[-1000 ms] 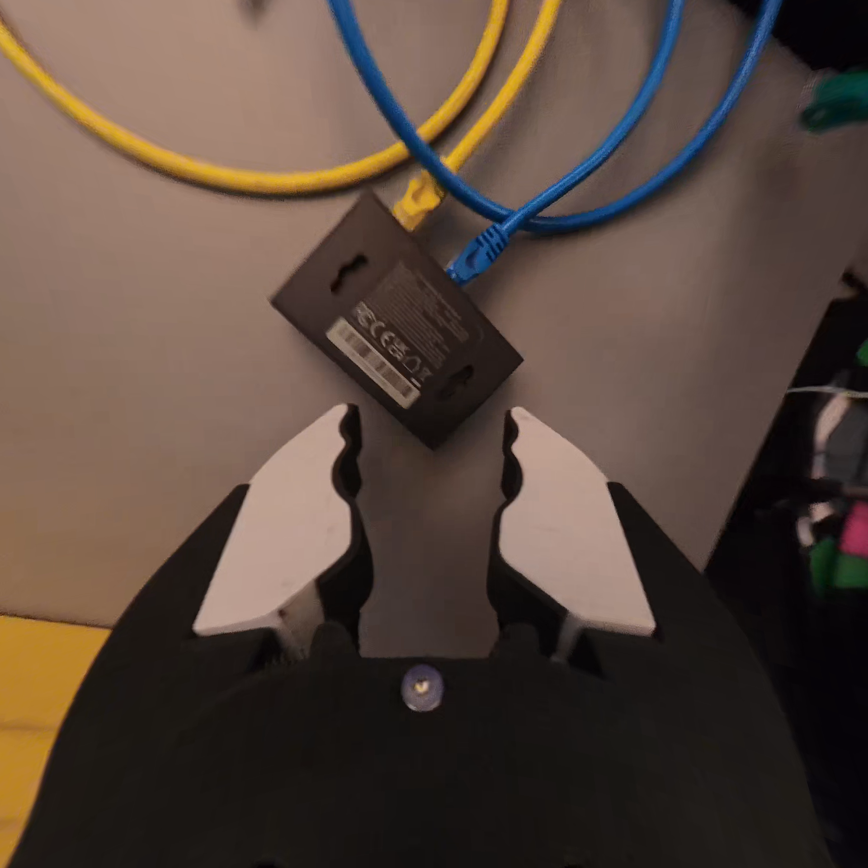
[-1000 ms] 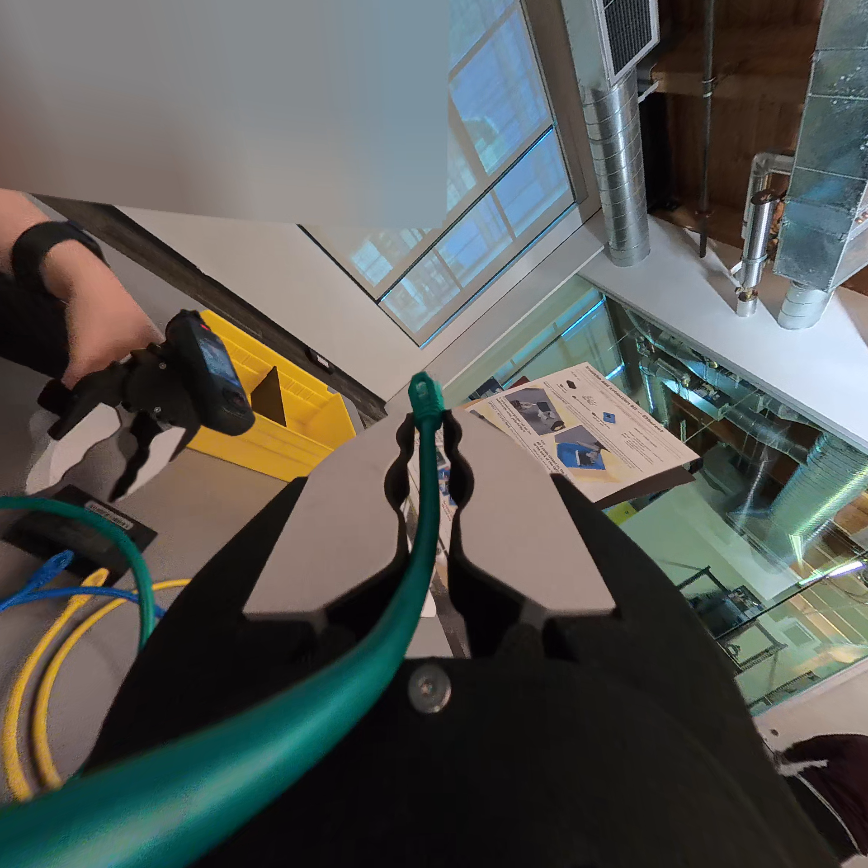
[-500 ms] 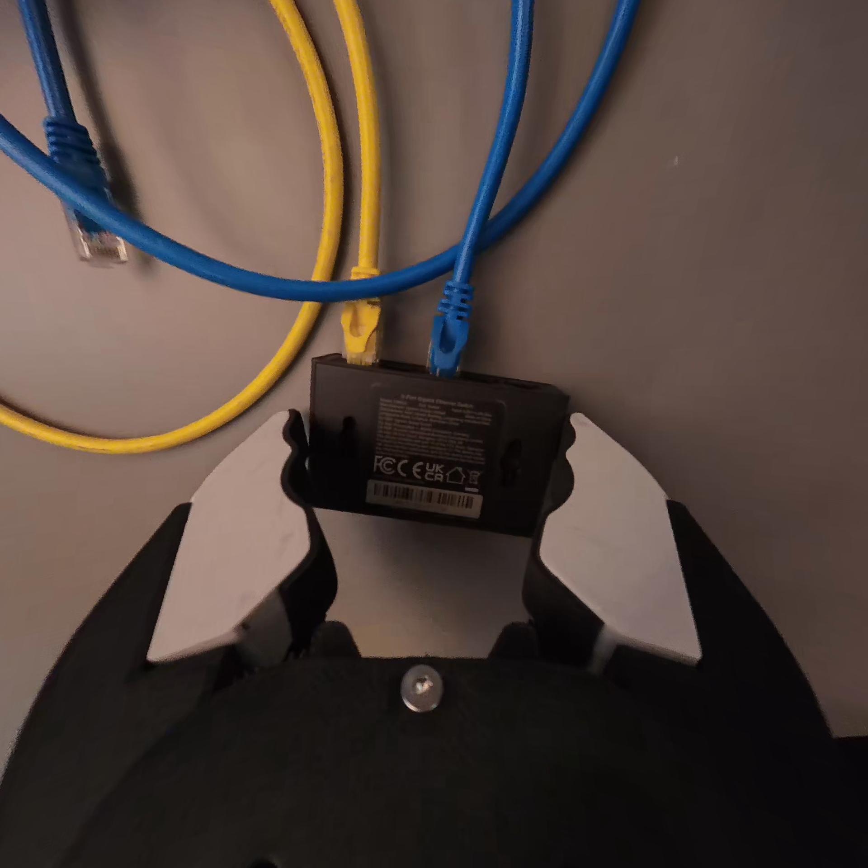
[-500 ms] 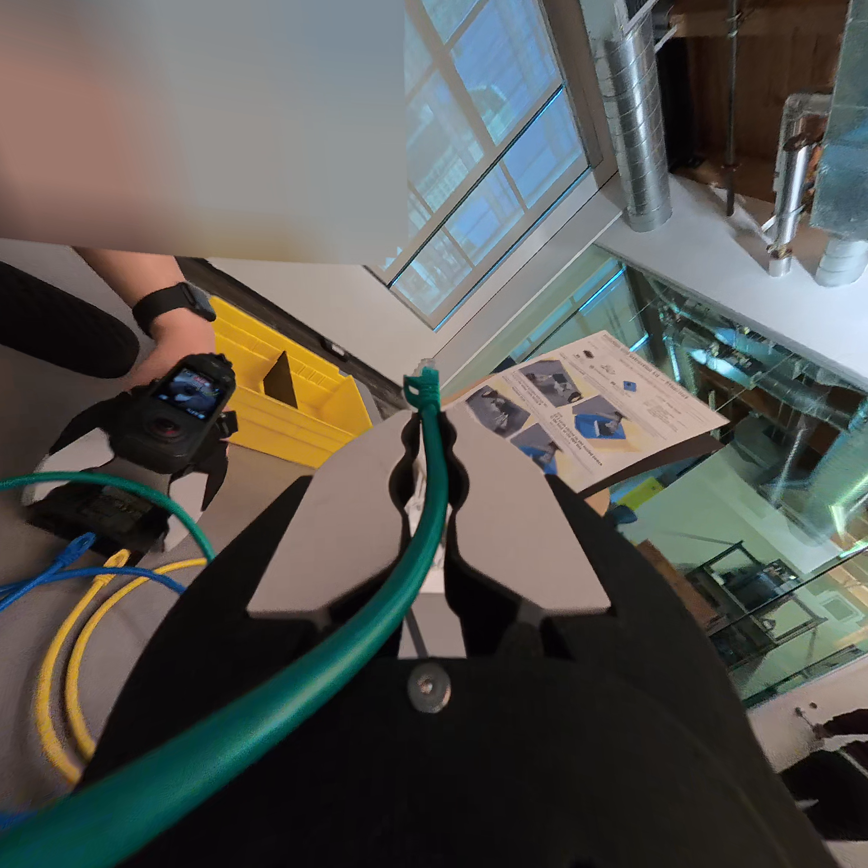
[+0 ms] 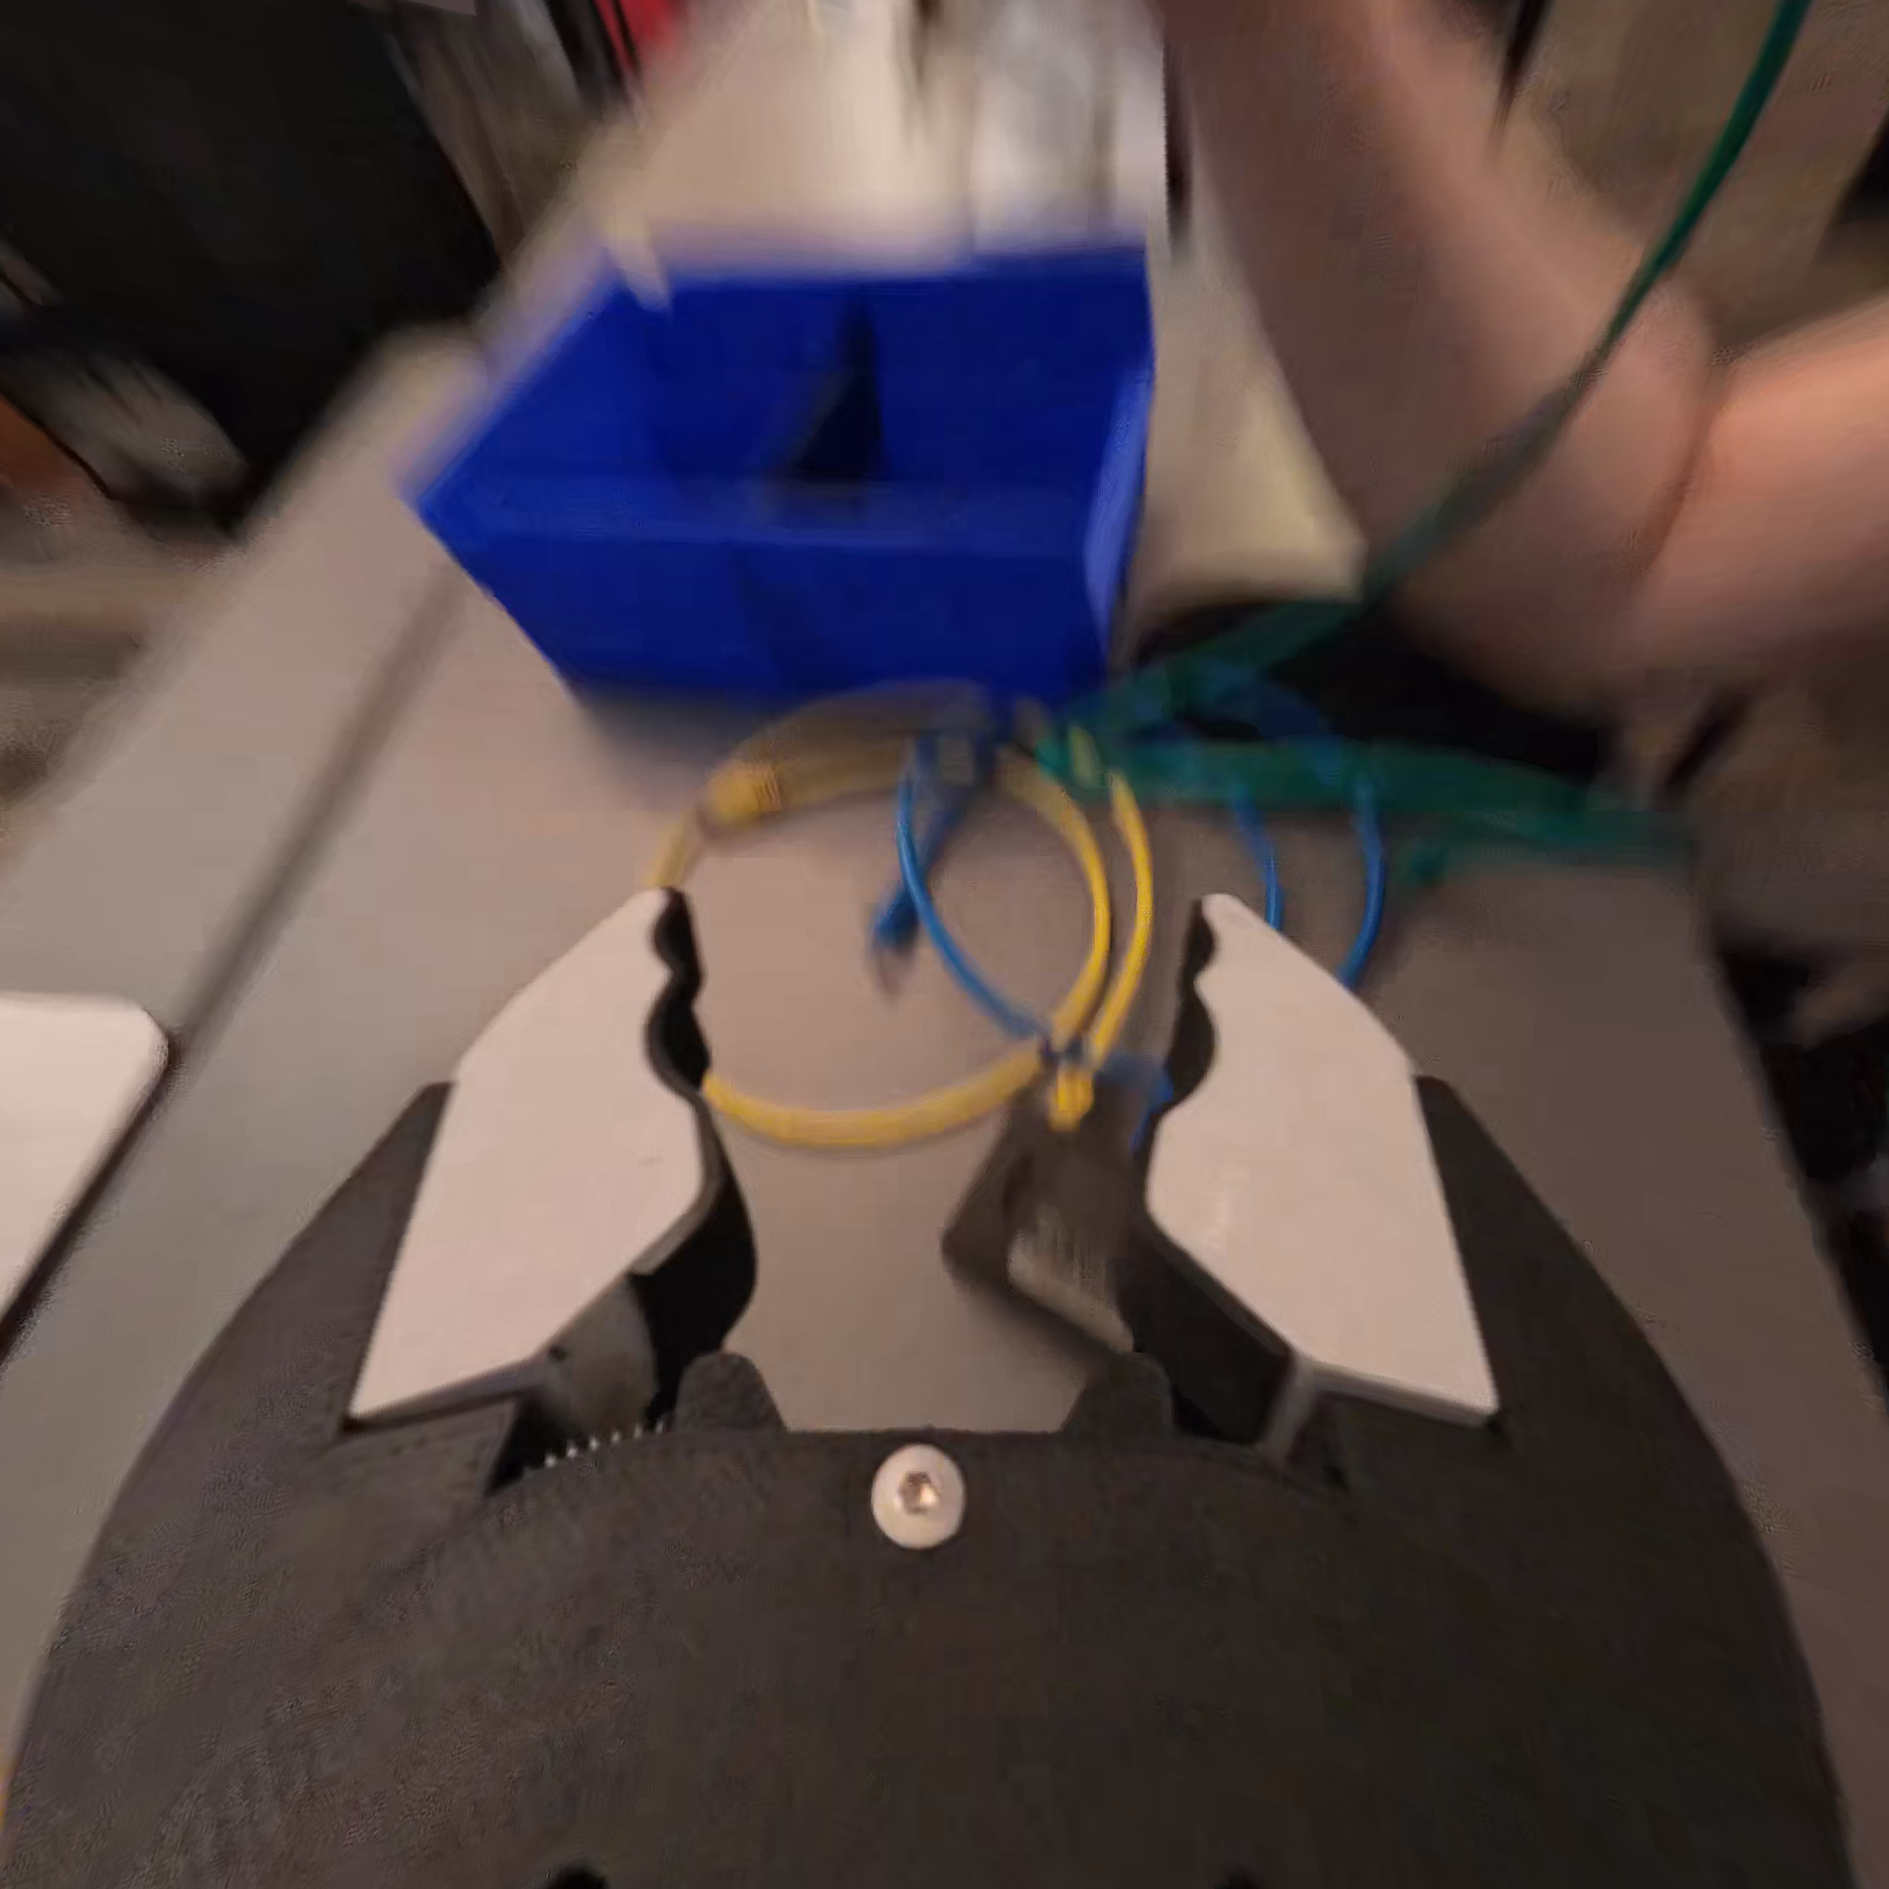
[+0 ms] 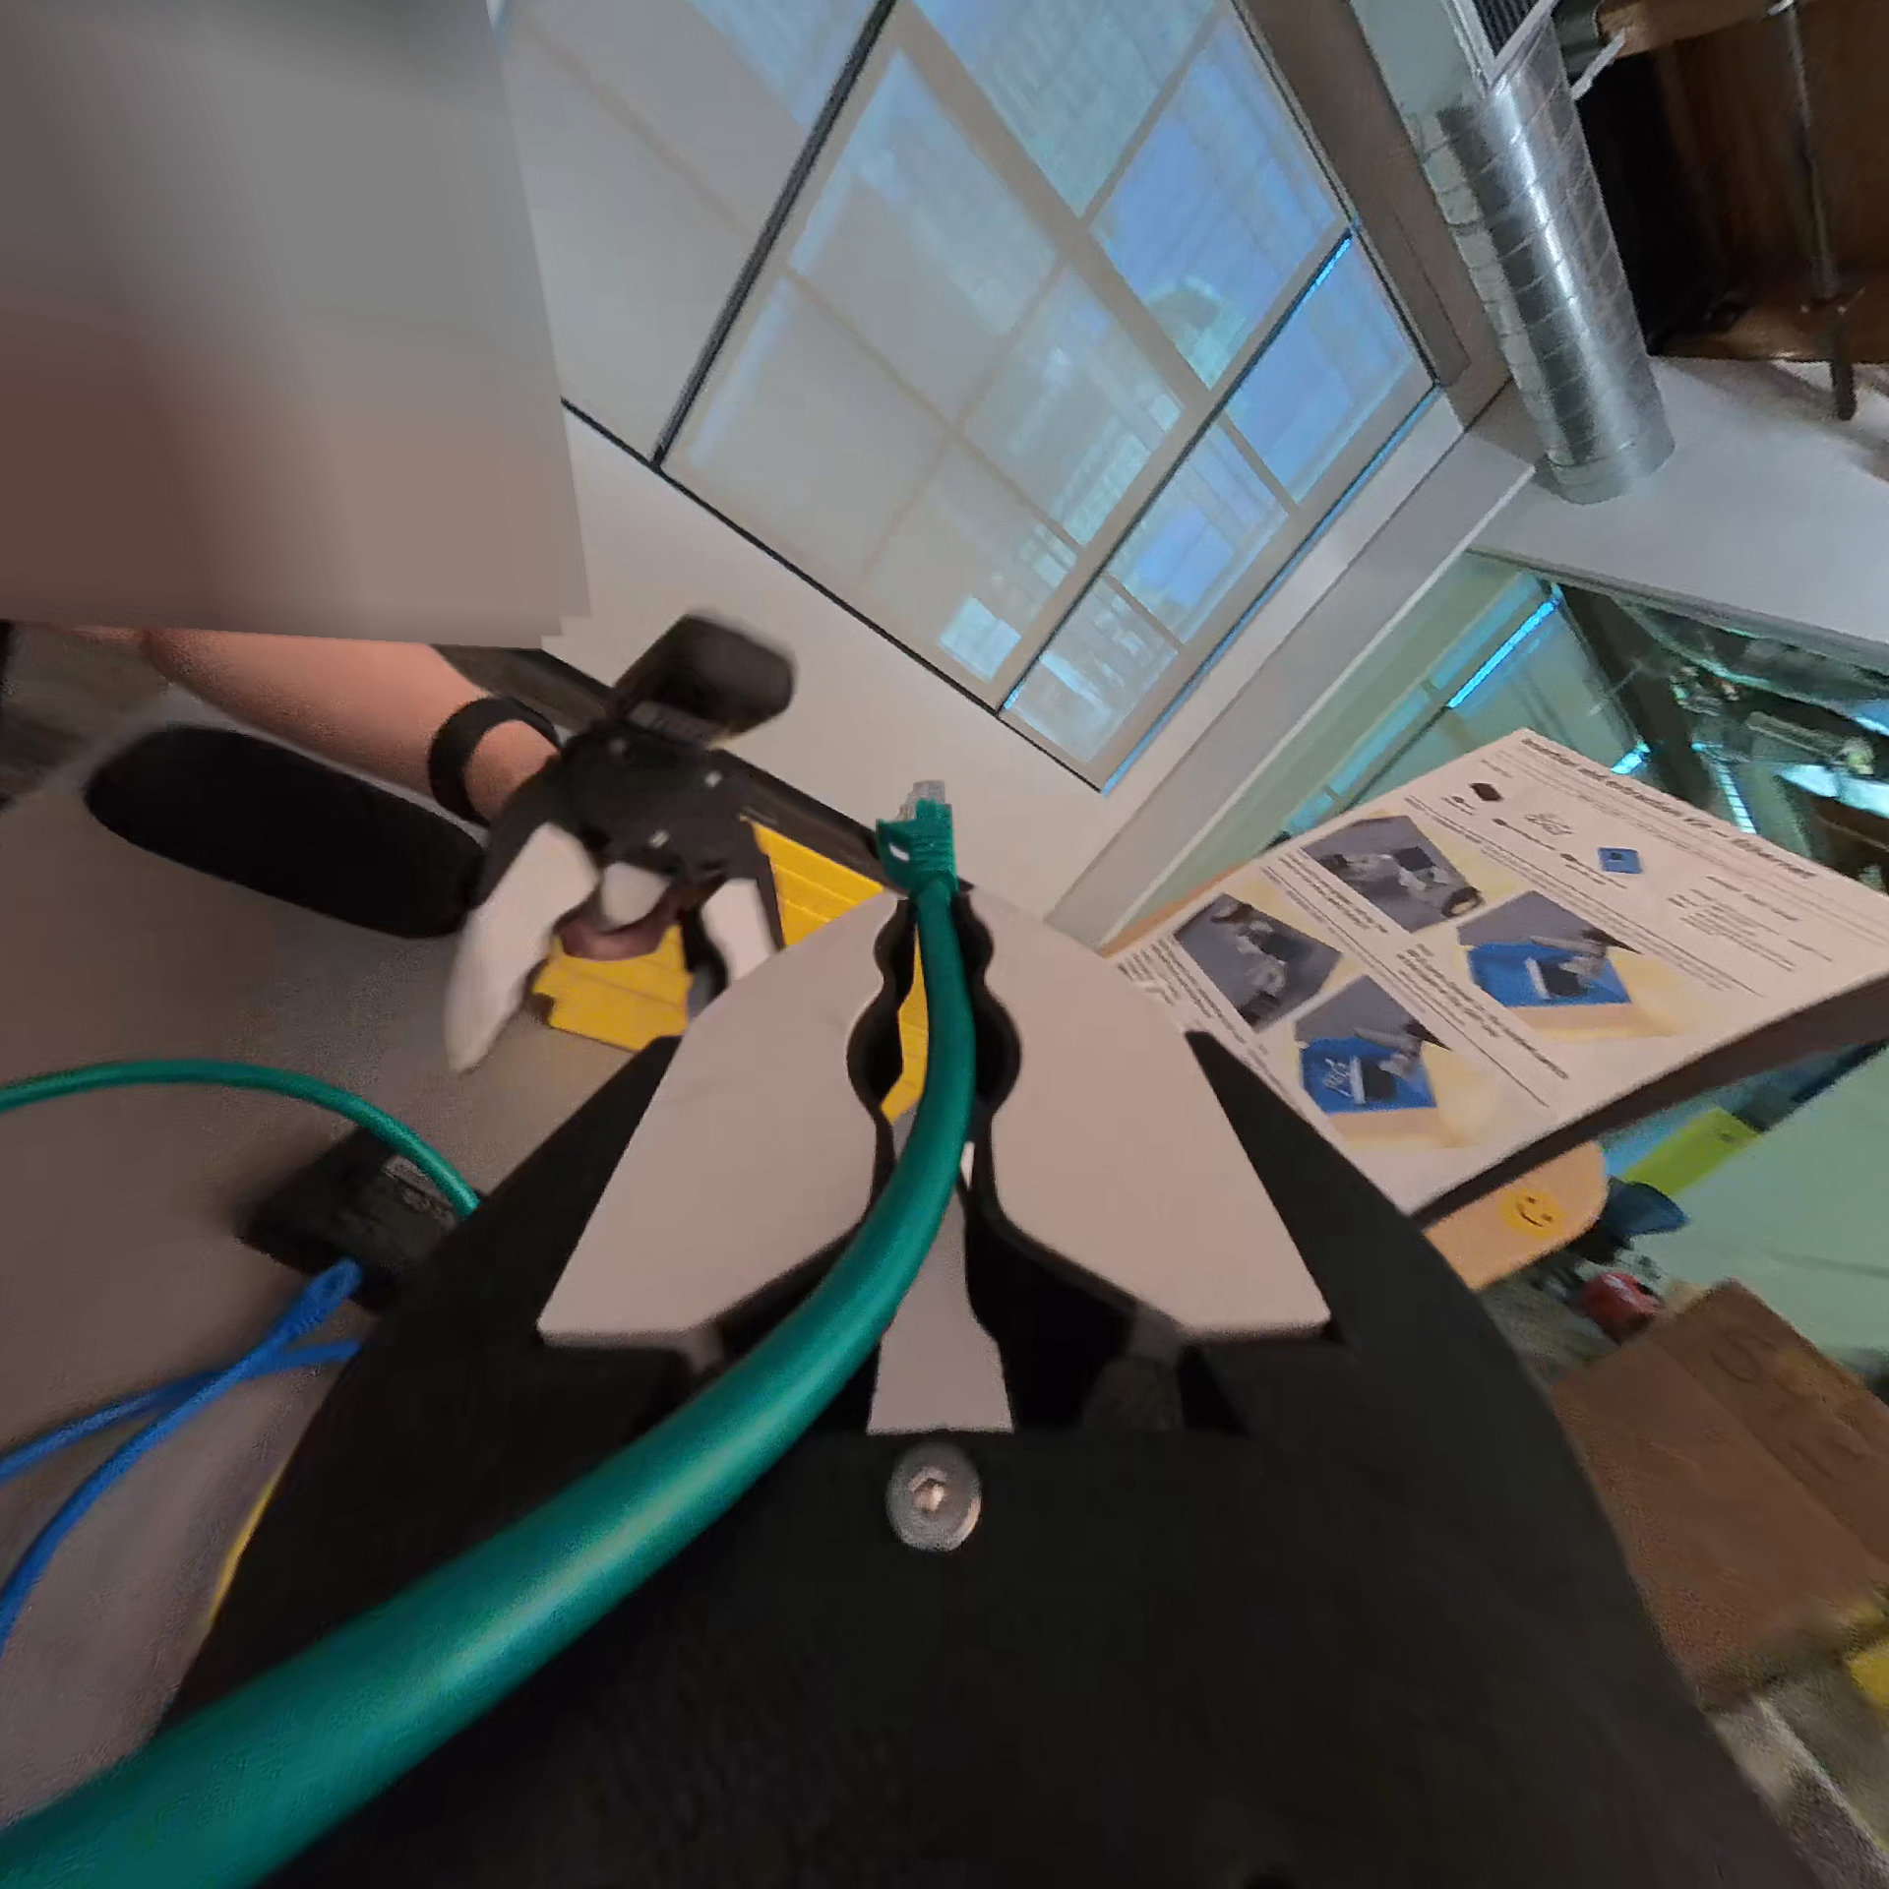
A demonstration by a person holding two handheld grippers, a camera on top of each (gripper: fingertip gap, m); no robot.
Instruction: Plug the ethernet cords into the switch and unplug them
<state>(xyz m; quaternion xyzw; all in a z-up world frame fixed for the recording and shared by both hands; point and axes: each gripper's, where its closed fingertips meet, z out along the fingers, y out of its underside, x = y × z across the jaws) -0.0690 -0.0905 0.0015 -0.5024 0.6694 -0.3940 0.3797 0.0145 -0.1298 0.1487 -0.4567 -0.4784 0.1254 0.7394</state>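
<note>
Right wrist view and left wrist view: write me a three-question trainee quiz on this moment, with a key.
1. True or false: the right claw is shut on the green cord.
2. The left claw is: A) open, B) shut on the switch, C) shut on a yellow cord.
3. Fill in: the bin beyond the cords in the left wrist view is coloured ___.

Key: 1 true; 2 A; 3 blue.

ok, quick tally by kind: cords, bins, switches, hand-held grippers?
Ethernet cords: 3 (yellow cord, blue cord, green cord)
Bins: 2 (blue bin, yellow bin)
Switch: 1
Hand-held grippers: 2 (left hand-held gripper, right hand-held gripper)
Total: 8
</note>
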